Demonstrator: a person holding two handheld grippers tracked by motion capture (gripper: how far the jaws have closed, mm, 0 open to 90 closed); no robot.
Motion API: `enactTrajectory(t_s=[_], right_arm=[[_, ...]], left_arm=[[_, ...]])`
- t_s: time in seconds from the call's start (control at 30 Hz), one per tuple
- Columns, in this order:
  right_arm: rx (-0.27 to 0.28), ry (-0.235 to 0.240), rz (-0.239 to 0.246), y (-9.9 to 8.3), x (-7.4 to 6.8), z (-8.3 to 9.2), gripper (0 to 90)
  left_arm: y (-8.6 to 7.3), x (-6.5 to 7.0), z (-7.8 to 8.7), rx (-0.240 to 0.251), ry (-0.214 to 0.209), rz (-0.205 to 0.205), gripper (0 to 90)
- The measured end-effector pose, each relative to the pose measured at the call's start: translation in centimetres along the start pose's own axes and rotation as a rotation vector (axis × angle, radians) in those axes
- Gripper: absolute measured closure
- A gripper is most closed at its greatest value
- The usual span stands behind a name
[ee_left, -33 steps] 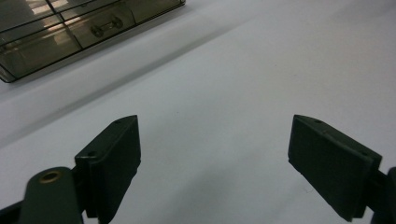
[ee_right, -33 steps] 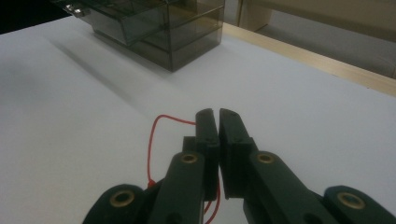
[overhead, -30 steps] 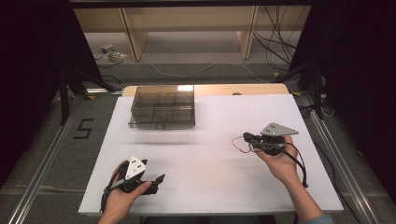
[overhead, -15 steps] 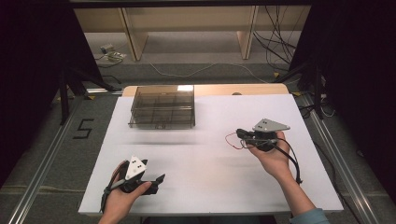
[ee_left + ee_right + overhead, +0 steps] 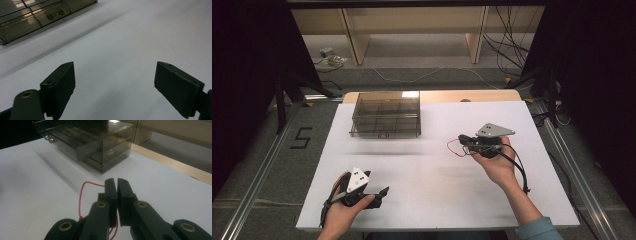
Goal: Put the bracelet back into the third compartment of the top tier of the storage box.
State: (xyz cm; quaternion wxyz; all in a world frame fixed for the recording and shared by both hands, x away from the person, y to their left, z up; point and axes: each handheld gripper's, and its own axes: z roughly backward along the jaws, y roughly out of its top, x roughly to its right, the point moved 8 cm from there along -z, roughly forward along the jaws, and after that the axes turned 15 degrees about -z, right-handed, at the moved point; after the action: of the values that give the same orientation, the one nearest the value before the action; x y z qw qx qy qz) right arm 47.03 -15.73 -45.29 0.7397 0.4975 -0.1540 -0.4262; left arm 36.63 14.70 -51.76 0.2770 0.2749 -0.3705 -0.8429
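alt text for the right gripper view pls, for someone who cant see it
The right gripper points its two black jaws, closed together with nothing between them, toward a smoky clear drawer box on a white table. A thin red wire loops beside the jaws.

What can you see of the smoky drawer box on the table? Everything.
The drawer box is a low cabinet of smoky, see-through plastic, upright near the far edge of the white table, left of centre. The top shows a grid of compartments. The right gripper view shows stacked drawers, the top one pulled partly out, with a small handle on its front. What the compartments hold can't be made out. Nothing touches it but the table; both grippers are well clear.
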Motion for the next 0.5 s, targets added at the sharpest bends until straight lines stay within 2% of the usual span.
enactTrajectory(t_s=[0.5], right_arm=[[-0.002,0.008,0.021,1.5,-1.2,-1.5,87.1]], left_arm=[[0.0,-0.1,0.0,0.0,0.002,0.0,17.0]])
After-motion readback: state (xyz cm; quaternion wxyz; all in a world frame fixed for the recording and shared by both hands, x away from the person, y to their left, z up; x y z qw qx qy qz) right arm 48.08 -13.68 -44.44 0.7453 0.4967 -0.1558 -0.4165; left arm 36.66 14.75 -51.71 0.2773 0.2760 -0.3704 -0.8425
